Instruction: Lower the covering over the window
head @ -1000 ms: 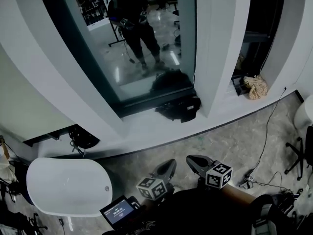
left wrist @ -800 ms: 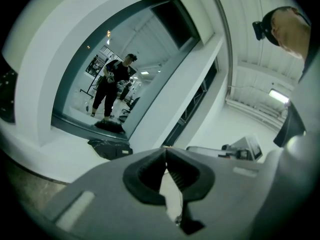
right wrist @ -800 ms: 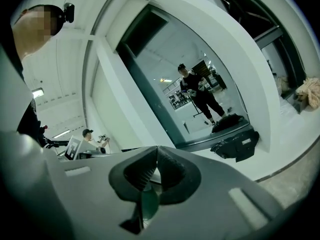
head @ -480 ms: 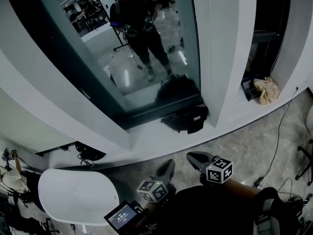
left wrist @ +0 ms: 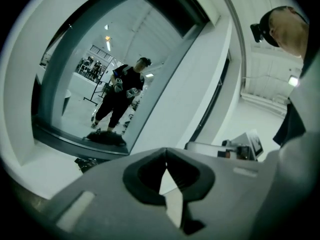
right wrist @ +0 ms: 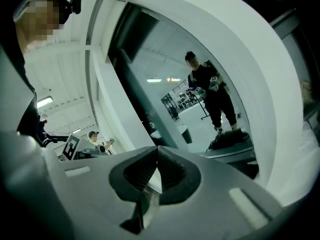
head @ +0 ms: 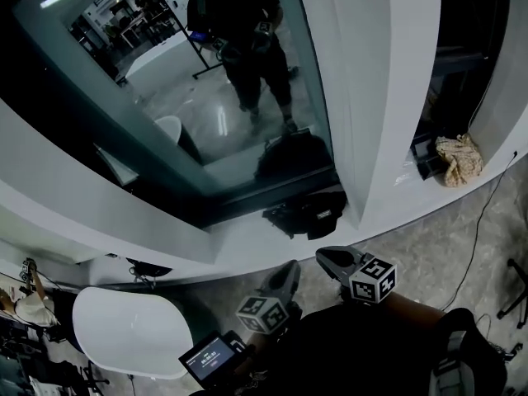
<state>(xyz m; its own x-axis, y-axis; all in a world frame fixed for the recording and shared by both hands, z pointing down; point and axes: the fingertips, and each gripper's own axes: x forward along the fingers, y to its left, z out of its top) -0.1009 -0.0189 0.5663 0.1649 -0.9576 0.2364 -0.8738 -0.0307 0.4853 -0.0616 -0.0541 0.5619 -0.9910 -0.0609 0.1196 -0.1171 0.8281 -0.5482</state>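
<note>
A tall window (head: 206,97) in a white curved wall stands ahead, its dark glass mirroring a person with two grippers. In the left gripper view a dark recess (left wrist: 177,6) caps the window's top, and the right gripper view shows this recess (right wrist: 132,34) too. No lowered covering shows over the glass. My left gripper (head: 289,272) and right gripper (head: 326,258) are held low near my body, short of the sill. Both are shut with nothing between the jaws, as the left gripper (left wrist: 166,151) and right gripper (right wrist: 156,150) show in their own views.
A black bag (head: 309,213) lies on the white sill (head: 247,242) below the window. A white round table (head: 132,330) stands at lower left, with a small lit screen (head: 210,357) beside it. A beige cloth (head: 458,159) sits in the right-hand window; a cable (head: 487,221) runs across the floor.
The head view has swung upward and a little nearer the window, so more glass shows. Both grippers stay shut and low in the same place.
</note>
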